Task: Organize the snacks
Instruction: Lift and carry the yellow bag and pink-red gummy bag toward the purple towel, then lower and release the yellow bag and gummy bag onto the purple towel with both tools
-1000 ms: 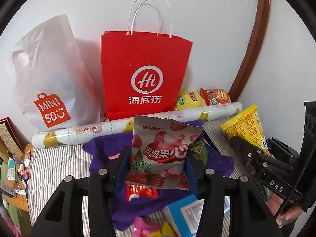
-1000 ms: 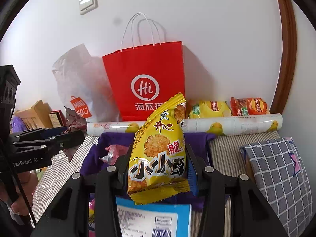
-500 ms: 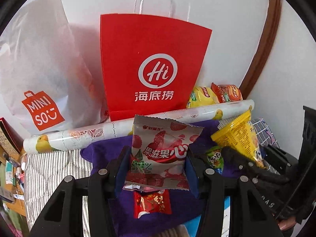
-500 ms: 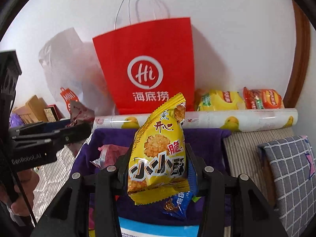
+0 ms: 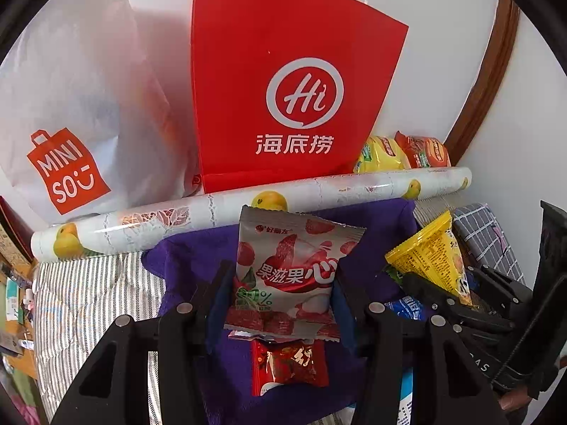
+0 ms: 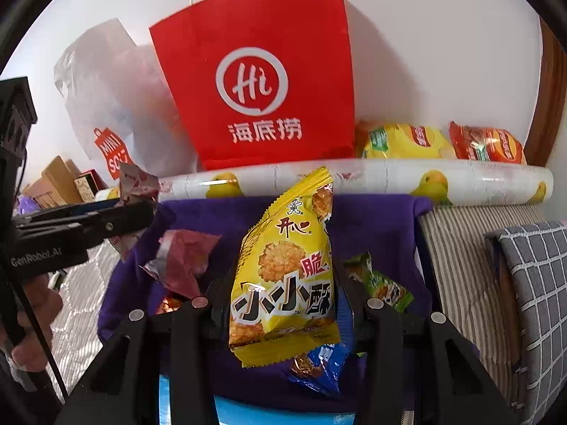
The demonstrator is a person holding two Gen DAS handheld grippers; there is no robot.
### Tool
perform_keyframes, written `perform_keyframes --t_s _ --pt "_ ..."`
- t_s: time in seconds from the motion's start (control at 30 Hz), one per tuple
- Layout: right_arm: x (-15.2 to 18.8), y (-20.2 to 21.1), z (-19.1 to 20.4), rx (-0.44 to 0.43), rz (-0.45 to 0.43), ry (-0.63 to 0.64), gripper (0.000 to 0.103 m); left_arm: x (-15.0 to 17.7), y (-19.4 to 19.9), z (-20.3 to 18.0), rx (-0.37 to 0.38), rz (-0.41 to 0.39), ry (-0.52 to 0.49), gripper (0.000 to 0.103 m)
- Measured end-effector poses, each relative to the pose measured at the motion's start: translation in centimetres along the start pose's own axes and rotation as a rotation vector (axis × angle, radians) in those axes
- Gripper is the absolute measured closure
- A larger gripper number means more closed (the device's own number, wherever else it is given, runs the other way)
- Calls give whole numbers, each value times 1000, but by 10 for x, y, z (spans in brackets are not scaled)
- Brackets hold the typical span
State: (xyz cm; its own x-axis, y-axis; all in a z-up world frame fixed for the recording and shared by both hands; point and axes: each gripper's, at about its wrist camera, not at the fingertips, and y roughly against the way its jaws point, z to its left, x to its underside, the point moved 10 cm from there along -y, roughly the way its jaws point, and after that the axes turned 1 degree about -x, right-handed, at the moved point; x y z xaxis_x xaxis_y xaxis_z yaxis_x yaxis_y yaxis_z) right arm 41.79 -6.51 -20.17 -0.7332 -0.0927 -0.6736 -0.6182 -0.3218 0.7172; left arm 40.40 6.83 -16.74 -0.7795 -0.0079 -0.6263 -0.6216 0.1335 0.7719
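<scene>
Your left tongs [image 5: 283,294] tilt downward, clamped on a glossy red-and-white fruit snack packet [image 5: 288,276]; your right tongs [image 6: 281,294] tilt likewise, gripping a crinkly yellow snack bag [image 6: 287,272] — both above the soft purple cloth [image 6: 372,226] near the bed's far edge.

Both tools are matte black plastic. The left gripper [image 5: 283,304] has two broad angular arms, each set with round silver rivets, and dark blue pads line the inner faces of its jaws. The right gripper [image 6: 281,304] is built the same way, with matching rivets and blue pads. Seen from the other camera, the left tool's side carries white "GenRobot.AI" lettering and a thin black cable beside the hand [image 6: 30,322]; the right tool's side shows white letters ending in "AS".
</scene>
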Motion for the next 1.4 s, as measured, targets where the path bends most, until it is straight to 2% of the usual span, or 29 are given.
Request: perform_keyframes --t_s 0.83,1.4 --pt "22 -26 -14 30 112 -24 58 8 -19 1 -14 57 0 53" --pt "23 -28 -15 34 122 -35 57 14 -25 2 -11 86 11 53"
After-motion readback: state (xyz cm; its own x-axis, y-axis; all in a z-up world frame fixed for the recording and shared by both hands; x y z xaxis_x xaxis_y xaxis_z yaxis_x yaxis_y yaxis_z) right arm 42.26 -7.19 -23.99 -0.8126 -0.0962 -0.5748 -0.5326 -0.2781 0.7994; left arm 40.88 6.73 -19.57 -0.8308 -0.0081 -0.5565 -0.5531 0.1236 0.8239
